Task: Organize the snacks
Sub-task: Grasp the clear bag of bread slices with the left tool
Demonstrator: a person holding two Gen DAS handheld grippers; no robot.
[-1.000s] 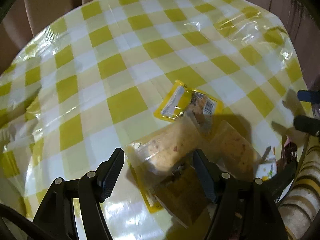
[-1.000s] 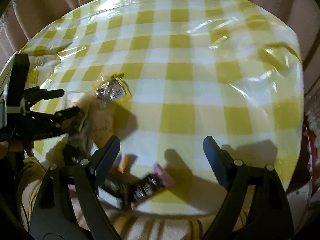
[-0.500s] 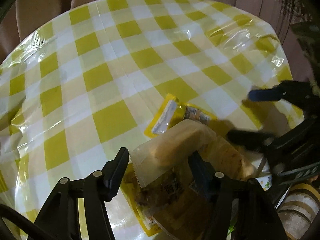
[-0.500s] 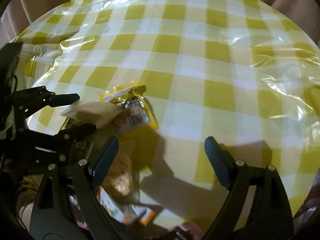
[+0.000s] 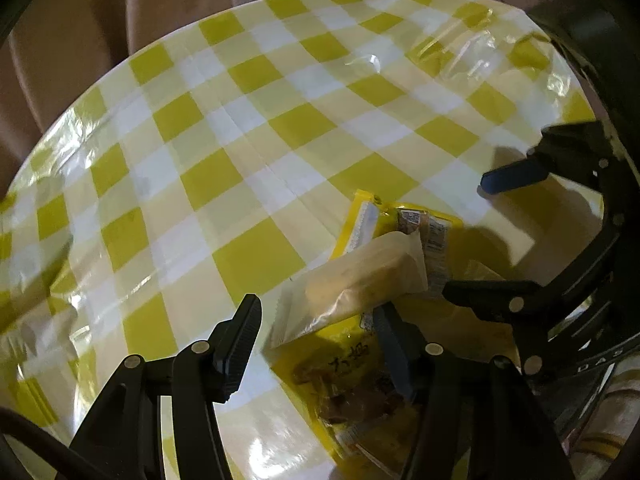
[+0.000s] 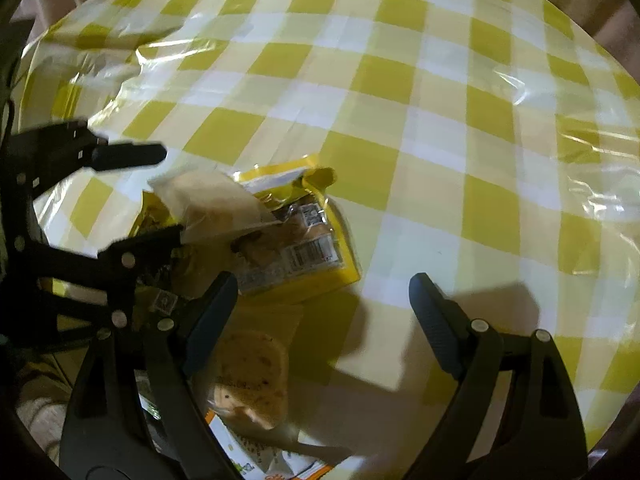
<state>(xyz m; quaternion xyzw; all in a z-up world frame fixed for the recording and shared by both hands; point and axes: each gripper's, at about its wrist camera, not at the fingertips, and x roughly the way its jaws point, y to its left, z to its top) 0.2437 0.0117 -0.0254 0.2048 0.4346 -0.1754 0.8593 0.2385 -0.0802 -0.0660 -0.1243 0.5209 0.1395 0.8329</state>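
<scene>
The surface point(image 5: 256, 152) is a round one under a glossy yellow-and-white checked plastic cover, with beige drapery point(image 5: 80, 40) behind it, and all the snacks lie heaped at my near edge. My left gripper point(image 5: 316, 312) has just been closing its jaws with the clear-wrapped bread packet point(image 5: 368, 280) between them. One pad touches the packet's side while the other stands clear of the crimped end, so nothing is clamped yet. I judge this packet light and soft, with slick film that slides easily. I would take it across the filled middle rather than by the flat seal, and squeeze gently so the bread is not crushed. It rests tilted on a yellow printed pouch point(image 5: 360, 380) and against a yellow barcode pouch point(image 5: 400, 220), both thin and crinkly and likely to drag along. My right gripper point(image 6: 320, 312) hovers just beside the heap with its jaws wide apart over bare cloth. One finger overhangs a round cracker packet point(image 6: 252, 372), which looks brittle. The two rigs are close together here, so that side is tight. The near edge is right under the pile and things could slip off. The far and middle cloth is open for laying items out.
</scene>
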